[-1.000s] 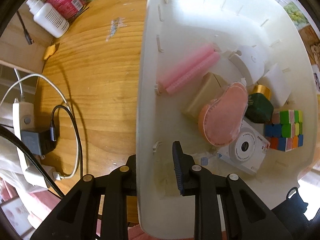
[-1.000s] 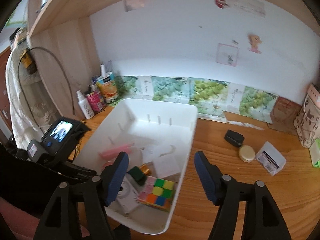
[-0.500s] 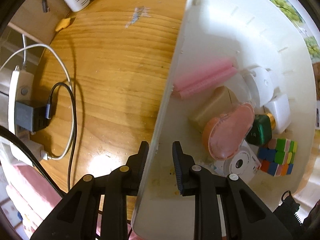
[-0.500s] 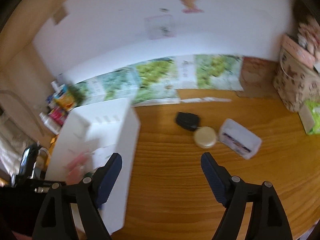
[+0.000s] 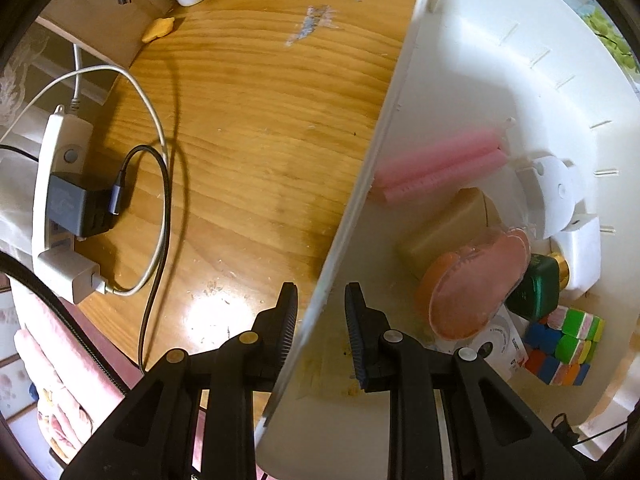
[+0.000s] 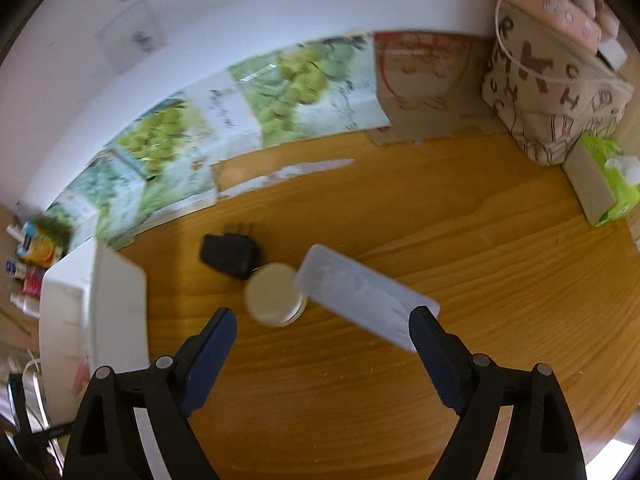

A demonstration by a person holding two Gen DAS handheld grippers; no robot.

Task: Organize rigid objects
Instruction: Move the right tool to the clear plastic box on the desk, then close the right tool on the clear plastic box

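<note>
The left gripper points straight down and its jaws stand narrow, astride the side wall of a white bin: one finger outside over the wooden desk, the other inside. The outer finger looks to be against the wall; the inner one shows a small gap, so whether the wall is truly pinched I cannot tell for sure, though it looks gripped.

Inside the bin, toward three o'clock from that gripper, things lie heaped together: a pink ridged roll, a tan block, a peach-coloured oval case lying over the block, a dark green bottle with a gold neck, a white round gadget, and a colourful puzzle cube at about four o'clock. At nine o'clock outside the bin, a power strip with chargers and looped cables sits at the desk edge.

The right gripper has just been opening and its jaws now stand wide with nothing between them. On the desk just ahead of it, at twelve o'clock, lies a round cream tin, touching a black plug adapter at eleven and a clear plastic box at one. The bin's corner shows at nine o'clock. A patterned bag and a green tissue box stand at two o'clock.
</note>
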